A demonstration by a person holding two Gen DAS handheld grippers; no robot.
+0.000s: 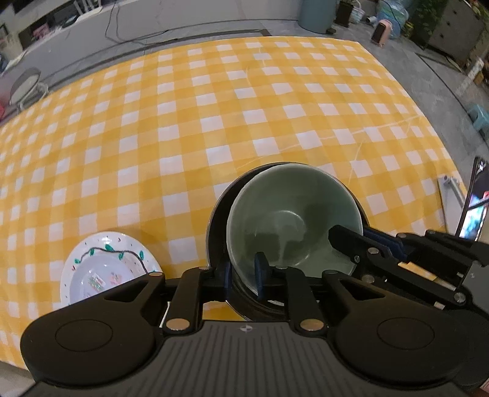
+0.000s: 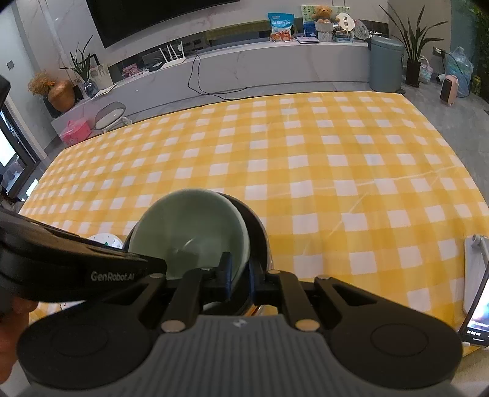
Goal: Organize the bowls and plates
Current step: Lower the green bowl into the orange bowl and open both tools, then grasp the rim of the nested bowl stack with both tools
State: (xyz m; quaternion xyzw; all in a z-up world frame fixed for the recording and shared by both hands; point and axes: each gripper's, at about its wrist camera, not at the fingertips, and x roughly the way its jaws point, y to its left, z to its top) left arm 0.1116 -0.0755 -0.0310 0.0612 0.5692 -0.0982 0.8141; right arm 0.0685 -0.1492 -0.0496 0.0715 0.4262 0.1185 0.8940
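A: What shows in the left wrist view?

B: A green bowl [image 1: 293, 220] sits inside a black bowl [image 1: 218, 213] on the desk [image 1: 183, 122], near and right. The left gripper [image 1: 243, 274] has its fingers a little apart around the green bowl's near rim. A white painted plate [image 1: 107, 268] lies to the left.

A: And the right wrist view?

B: The right gripper [image 2: 240, 276] is clamped on the green bowl's [image 2: 189, 226] right rim. The black bowl [image 2: 256, 226] is around it.

Grey floor [image 2: 443, 122], long marble counter [image 2: 244, 70] under a dark screen [image 2: 152, 15], potted plant [image 2: 412, 42]
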